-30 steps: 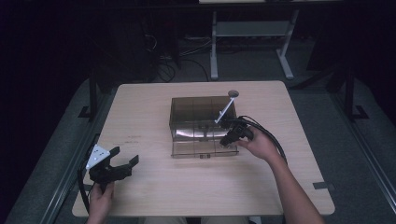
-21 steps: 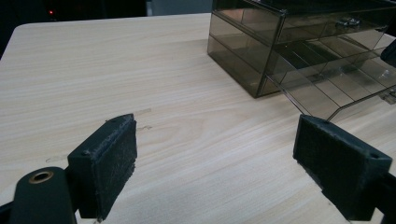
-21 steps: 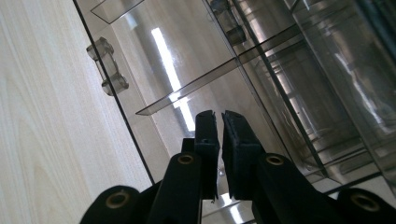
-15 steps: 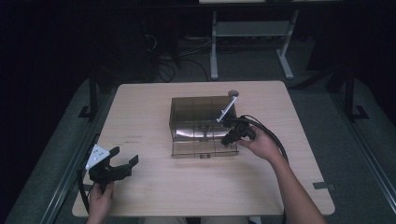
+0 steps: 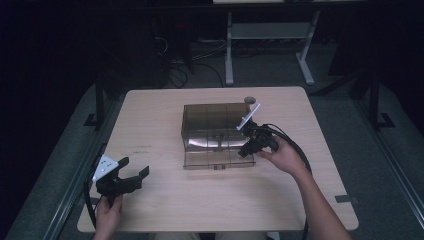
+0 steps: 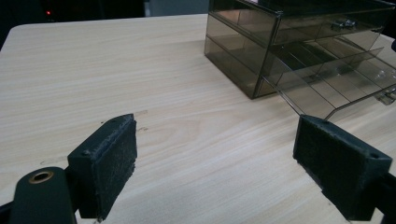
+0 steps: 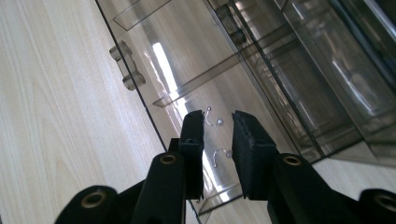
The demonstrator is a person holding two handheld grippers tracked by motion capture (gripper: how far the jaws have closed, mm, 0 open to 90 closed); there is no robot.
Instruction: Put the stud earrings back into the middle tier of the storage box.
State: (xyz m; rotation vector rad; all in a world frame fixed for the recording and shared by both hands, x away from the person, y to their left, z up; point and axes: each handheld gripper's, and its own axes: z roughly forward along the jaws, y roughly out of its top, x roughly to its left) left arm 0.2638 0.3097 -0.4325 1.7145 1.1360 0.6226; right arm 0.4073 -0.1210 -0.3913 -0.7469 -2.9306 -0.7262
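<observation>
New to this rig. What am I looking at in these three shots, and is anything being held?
No robot here: a person holds a black two-jaw left gripper and right gripper, one per hand. One camera looks down from above; the others ride on the grippers, looking along their jaws. On the pale wooden table stands a smoky transparent plastic drawer box with its bottom drawer pulled out. Two small curved metal earrings lie in it, under the right gripper, whose jaws have just been opening; nothing is gripped. The left gripper hangs open over bare table.
</observation>
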